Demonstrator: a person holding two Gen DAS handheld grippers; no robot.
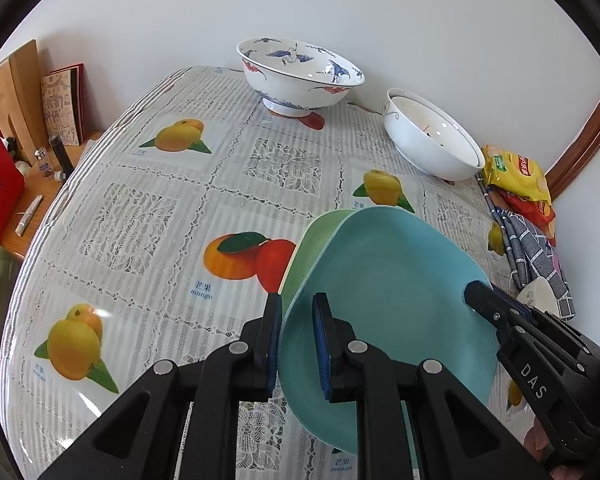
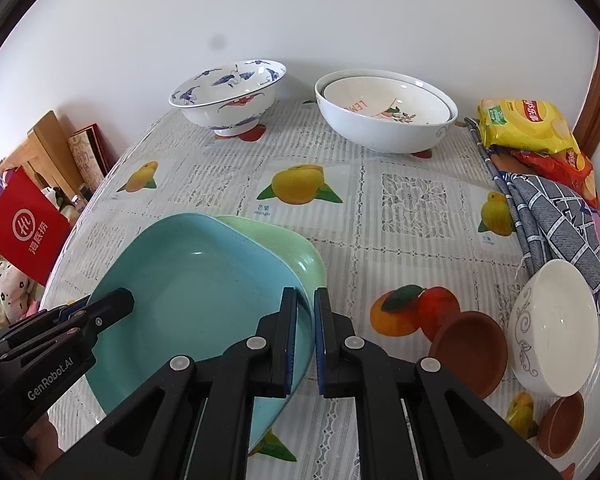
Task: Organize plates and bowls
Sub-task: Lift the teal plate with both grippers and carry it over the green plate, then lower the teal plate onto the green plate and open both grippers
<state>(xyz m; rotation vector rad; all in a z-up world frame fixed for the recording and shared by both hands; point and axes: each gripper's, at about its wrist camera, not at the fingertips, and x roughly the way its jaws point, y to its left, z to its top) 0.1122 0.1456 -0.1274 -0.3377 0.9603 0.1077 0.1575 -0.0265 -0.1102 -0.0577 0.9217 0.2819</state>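
A squarish teal-blue plastic plate [image 1: 388, 304] is stacked on a pale green plate of the same shape [image 1: 314, 248], offset so the green rim shows at the far side. Both sit on the fruit-print lace-pattern tablecloth [image 1: 152, 216].

The left gripper [image 1: 298, 344] is placed over the blue plate's left rim, one finger outside and one inside; the jaws are nearly closed on the rim, though firm contact cannot be confirmed. The right gripper [image 2: 305, 338] is seen astride the opposite rim in the same way, jaws narrow around the blue plate's edge, the green rim just beyond.

At the table's far edge, against the wall, a blue-and-red crane-painted porcelain bowl [image 2: 228, 94] stands upright. Beside it, a large white bowl [image 2: 384, 114] holds a smaller white bowl nested inside.

To the right, a small white scroll-patterned bowl [image 2: 552, 328] is tilted, with two brown clay saucers [image 2: 470, 354] near it. A grey checked cloth [image 2: 556, 216] and yellow snack bags [image 2: 524, 124] lie further back.
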